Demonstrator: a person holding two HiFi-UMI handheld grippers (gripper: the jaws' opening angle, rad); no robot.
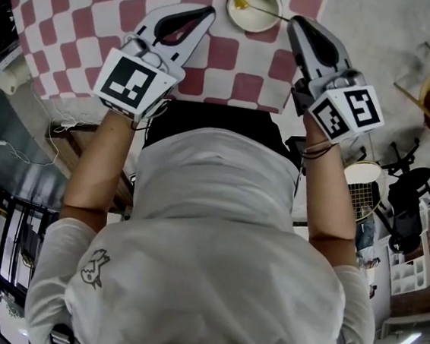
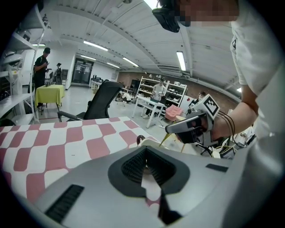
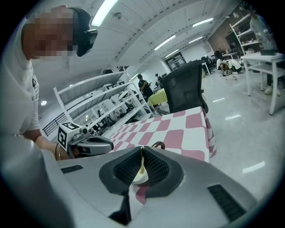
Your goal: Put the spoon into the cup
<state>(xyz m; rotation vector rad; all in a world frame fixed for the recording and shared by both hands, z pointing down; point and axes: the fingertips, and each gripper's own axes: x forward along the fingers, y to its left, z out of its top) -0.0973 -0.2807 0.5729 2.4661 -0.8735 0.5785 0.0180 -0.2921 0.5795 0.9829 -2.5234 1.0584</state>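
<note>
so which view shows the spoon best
Head view: the spoon rests in the cup, handle at the right tool. Right gripper view shows only its handle edge-on between the jaws; left gripper view doesn't clearly show it.

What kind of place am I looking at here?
Probably a big open lab or workshop hall: white shelving racks along the back, a black office chair beside a checked table, and long strip lights on a high ceiling.
</note>
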